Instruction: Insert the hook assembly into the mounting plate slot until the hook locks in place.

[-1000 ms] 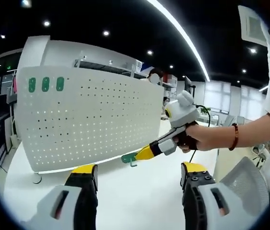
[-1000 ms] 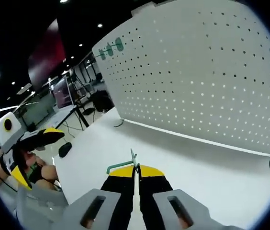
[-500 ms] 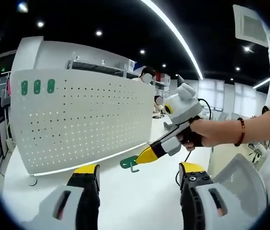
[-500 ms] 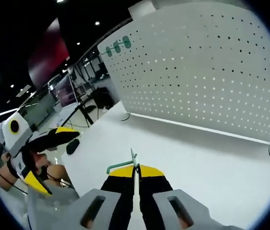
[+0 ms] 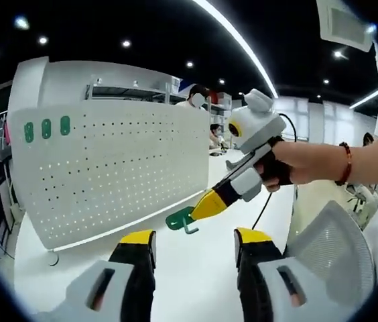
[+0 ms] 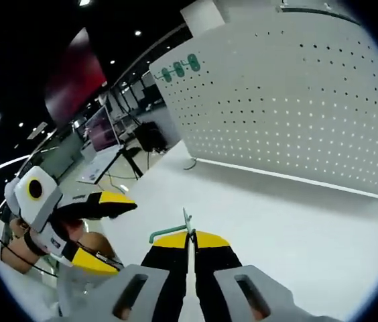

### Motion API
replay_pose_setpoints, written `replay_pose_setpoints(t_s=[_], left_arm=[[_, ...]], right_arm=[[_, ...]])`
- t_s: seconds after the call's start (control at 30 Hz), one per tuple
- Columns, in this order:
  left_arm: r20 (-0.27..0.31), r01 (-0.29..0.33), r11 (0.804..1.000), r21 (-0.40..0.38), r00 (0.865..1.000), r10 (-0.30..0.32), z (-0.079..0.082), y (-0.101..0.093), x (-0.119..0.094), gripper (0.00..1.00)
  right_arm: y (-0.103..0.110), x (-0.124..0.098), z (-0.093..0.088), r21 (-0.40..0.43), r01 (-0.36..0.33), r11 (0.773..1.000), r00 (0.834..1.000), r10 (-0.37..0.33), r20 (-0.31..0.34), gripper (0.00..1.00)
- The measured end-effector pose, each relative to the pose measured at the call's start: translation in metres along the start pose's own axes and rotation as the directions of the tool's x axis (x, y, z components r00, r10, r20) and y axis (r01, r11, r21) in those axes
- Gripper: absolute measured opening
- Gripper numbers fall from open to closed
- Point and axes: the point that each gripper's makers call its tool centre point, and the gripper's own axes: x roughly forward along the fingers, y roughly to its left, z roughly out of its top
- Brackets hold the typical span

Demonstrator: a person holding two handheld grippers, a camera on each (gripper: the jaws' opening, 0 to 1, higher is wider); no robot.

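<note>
The right gripper [image 5: 201, 209] is clenched on a green hook [image 5: 179, 219] — held in the air above the white table [image 5: 196, 282], near the upright pegboard [image 5: 108, 168]. The left gripper [image 5: 194, 243] is released, its jaws apart and holding nothing.

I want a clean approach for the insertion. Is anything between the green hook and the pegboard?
Nothing visible is. The right tool holds the green hook shut in its jaws above bare white table, with open space up to the white pegboard.
</note>
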Motion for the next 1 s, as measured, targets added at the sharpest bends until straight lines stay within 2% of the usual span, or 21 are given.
replay_pose_setpoints(t_s=[0.1,0.23,0.27,0.37,0.47,0.5,0.57,0.67,0.7,0.83,0.87,0.9,1.0], left_arm=[[-0.019,0.012,0.999,0.03,1.0,-0.012,-0.002,-0.002,0.0,0.41],[-0.055,0.013,0.994,0.109,0.998,-0.007,-0.005,-0.001,0.001,0.35],[-0.079,0.019,0.992,0.128,0.997,-0.009,-0.008,-0.002,0.002,0.35],[-0.096,0.026,0.983,0.181,0.995,-0.008,-0.009,-0.003,0.006,0.33],[-0.103,0.03,0.98,0.197,0.995,-0.01,-0.01,-0.005,0.008,0.31],[-0.109,0.028,0.974,0.224,0.994,-0.004,-0.009,-0.004,0.008,0.31],[-0.137,0.035,0.947,0.321,0.99,0.01,-0.011,-0.004,0.009,0.3],[-0.145,0.035,0.925,0.378,0.989,0.021,-0.011,-0.005,0.012,0.29],[-0.154,0.039,0.913,0.406,0.988,0.026,-0.012,-0.005,0.012,0.28],[-0.149,0.045,0.914,0.403,0.989,0.017,-0.012,-0.009,0.015,0.25],[-0.165,0.047,0.895,0.444,0.986,0.03,-0.014,-0.009,0.015,0.25],[-0.168,0.045,0.884,0.465,0.985,0.038,-0.015,-0.009,0.016,0.24],[-0.17,0.041,0.888,0.459,0.985,0.042,-0.016,-0.009,0.019,0.18]], right_arm=[[0.003,0.0,-0.001,0.016,-0.005,1.0,1.0,0.005,-0.011,0.01],[0.008,0.0,0.0,0.025,-0.013,1.0,1.0,0.013,-0.005,0.01],[0.009,0.0,0.0,0.021,-0.015,1.0,1.0,0.015,-0.007,0.01],[0.01,0.0,-0.001,0.026,-0.014,1.0,1.0,0.015,-0.015,0.01],[0.013,-0.001,-0.002,0.028,-0.018,0.999,1.0,0.019,-0.025,0.01],[0.014,-0.002,-0.002,0.025,-0.018,1.0,0.999,0.019,-0.027,0.01],[0.014,-0.002,-0.003,0.029,-0.021,0.999,0.999,0.022,-0.035,0.01],[0.015,-0.003,-0.006,0.029,-0.025,0.999,0.999,0.027,-0.044,0.01],[0.015,-0.003,-0.006,0.029,-0.026,0.999,0.998,0.027,-0.048,0.01],[0.016,-0.003,-0.009,0.03,-0.037,0.999,0.997,0.039,-0.061,0.01],[0.017,-0.003,-0.008,0.03,-0.04,0.999,0.997,0.042,-0.06,0.01],[0.017,-0.002,-0.008,0.03,-0.042,0.999,0.997,0.044,-0.064,0.01],[0.018,0.0,-0.008,0.026,-0.049,0.998,0.996,0.051,-0.076,0.01]])
